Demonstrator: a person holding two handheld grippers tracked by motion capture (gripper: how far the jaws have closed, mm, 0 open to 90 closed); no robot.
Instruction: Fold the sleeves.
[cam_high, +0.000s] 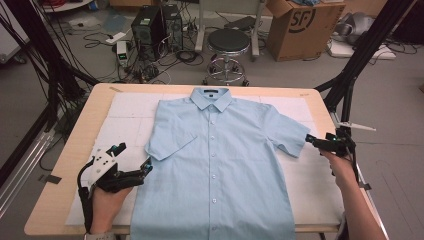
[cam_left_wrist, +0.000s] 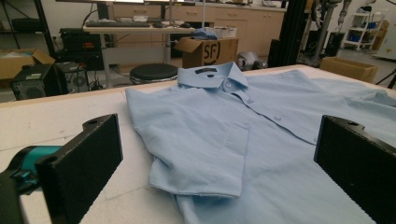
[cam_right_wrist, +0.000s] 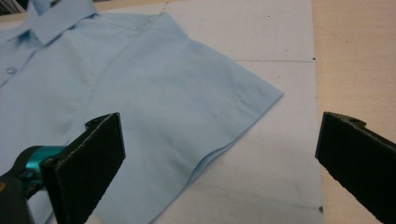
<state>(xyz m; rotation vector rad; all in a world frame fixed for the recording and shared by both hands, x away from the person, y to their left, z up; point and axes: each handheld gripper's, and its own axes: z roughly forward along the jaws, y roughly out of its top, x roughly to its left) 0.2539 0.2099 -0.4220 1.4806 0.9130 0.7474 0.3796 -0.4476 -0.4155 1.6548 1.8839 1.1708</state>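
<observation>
A light blue short-sleeved shirt (cam_high: 215, 160) lies flat and buttoned, front up, on a white pad (cam_high: 125, 107), with its collar (cam_high: 212, 98) at the far side. My left gripper (cam_high: 134, 156) is open at the shirt's left sleeve (cam_high: 167, 140), low over the pad. In the left gripper view, the left gripper (cam_left_wrist: 217, 135) has its jaws wide apart with that sleeve (cam_left_wrist: 201, 158) just ahead of them. My right gripper (cam_high: 319, 141) is open beside the right sleeve (cam_high: 290, 134). In the right gripper view, the right gripper (cam_right_wrist: 222, 130) frames the sleeve hem (cam_right_wrist: 233, 135), with nothing held.
The pad covers most of a wooden table (cam_high: 75, 150), whose bare edge runs along the right (cam_right_wrist: 355, 70). Beyond the far edge are a black stool (cam_high: 228, 42), a cardboard box (cam_high: 300, 25), computer towers (cam_high: 147, 25) and floor cables. Black frame legs (cam_high: 350, 75) rise at the right.
</observation>
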